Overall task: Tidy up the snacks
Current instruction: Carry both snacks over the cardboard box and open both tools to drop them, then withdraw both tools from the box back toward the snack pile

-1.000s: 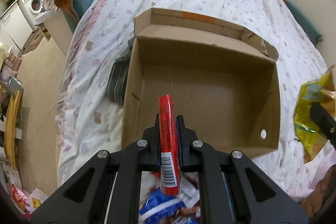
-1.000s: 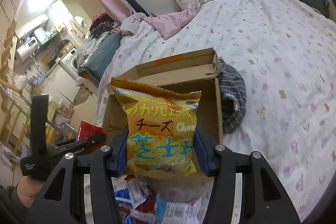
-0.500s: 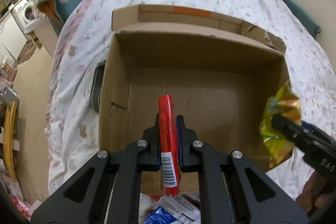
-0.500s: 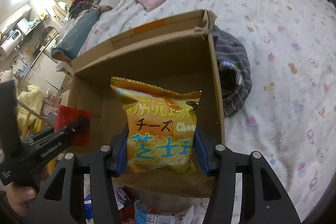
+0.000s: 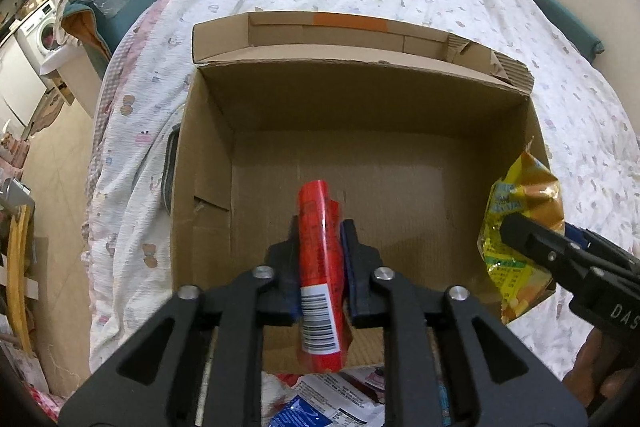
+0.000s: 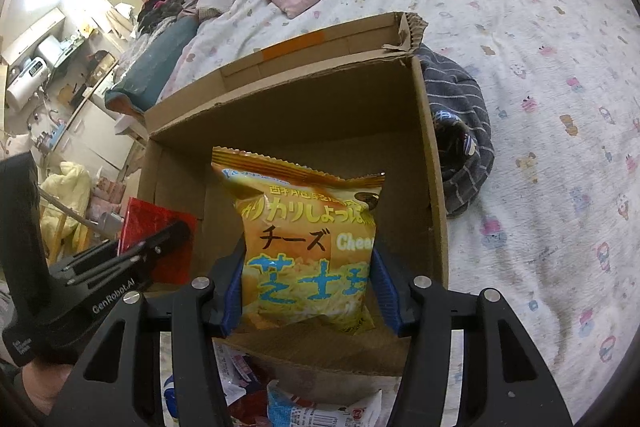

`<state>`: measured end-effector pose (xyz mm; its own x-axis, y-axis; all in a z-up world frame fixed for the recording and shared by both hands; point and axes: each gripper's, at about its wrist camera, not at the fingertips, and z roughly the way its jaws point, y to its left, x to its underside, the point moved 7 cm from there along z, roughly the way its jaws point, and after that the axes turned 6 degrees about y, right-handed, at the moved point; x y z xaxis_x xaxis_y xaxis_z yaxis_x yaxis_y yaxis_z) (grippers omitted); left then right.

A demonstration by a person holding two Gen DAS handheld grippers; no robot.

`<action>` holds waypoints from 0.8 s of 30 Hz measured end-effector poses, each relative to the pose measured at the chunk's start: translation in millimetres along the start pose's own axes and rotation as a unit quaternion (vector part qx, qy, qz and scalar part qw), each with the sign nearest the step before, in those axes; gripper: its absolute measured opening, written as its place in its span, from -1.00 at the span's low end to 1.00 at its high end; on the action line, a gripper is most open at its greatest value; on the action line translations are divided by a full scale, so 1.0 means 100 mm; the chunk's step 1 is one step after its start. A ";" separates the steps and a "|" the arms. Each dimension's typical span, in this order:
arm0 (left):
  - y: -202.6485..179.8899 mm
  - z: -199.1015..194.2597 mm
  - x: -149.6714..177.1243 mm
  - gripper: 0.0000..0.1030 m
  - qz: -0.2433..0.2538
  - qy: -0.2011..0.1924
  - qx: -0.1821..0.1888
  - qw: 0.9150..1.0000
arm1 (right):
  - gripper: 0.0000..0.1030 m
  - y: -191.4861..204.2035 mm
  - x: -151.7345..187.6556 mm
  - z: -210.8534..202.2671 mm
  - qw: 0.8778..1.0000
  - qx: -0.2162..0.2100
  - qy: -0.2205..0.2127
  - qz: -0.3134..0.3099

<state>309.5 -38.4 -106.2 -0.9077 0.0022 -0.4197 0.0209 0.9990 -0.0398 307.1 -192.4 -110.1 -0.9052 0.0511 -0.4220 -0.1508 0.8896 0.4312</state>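
Jaws of my left gripper (image 5: 320, 247) opening around the red packet (image 5: 322, 267), right gripper (image 6: 308, 287) loosening on the cheese bag (image 6: 308, 247): release low inside the box (image 5: 360, 115).

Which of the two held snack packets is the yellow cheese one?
The yellow cheese bag in the right gripper; the left gripper has a slim red packet.

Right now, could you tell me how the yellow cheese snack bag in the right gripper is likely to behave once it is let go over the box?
The yellow cheese snack bag looks puffed and crinkly, so it is probably light and easily crushed. Its glossy film may slide from the right gripper. Dropped into the cardboard box, it would likely flop flat rather than stand.
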 end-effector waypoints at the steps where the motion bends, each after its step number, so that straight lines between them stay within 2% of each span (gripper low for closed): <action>1: -0.01 -0.01 0.01 -0.47 0.004 -0.002 0.000 1.000 | 0.11 -0.01 0.00 0.00 1.000 -0.001 0.000 0.002; 5: -0.06 -0.07 0.00 -0.33 0.018 -0.015 -0.005 1.000 | 0.12 0.02 0.00 0.00 1.000 -0.014 0.002 0.005; 7: -0.06 -0.09 0.00 -0.03 0.021 -0.017 -0.004 1.000 | 0.14 0.03 0.00 -0.01 1.000 -0.012 0.000 0.000; 10: -0.05 -0.12 0.00 0.25 0.018 -0.023 0.000 1.000 | 0.40 0.04 -0.01 -0.03 1.000 -0.012 -0.006 -0.002; 12: -0.04 -0.15 0.00 0.42 0.015 -0.028 0.005 0.999 | 0.67 0.04 -0.03 -0.06 1.000 -0.011 -0.014 -0.003; 14: -0.04 -0.17 0.00 0.45 0.013 -0.031 0.005 0.999 | 0.78 0.04 -0.05 -0.08 1.000 -0.011 -0.023 0.000; 20: -0.04 -0.23 0.01 0.46 0.016 -0.038 0.009 0.999 | 0.78 0.06 -0.05 -0.06 1.000 -0.017 -0.014 -0.002; 24: 0.02 -0.31 0.06 0.46 0.004 -0.030 0.005 1.000 | 0.78 0.13 -0.02 -0.27 1.000 -0.014 -0.026 -0.010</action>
<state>291.4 -35.1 -80.8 -0.8806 0.0064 -0.4739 0.0320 0.9984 -0.0459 296.7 -193.5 -82.4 -0.8796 0.0578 -0.4721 -0.1802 0.8781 0.4432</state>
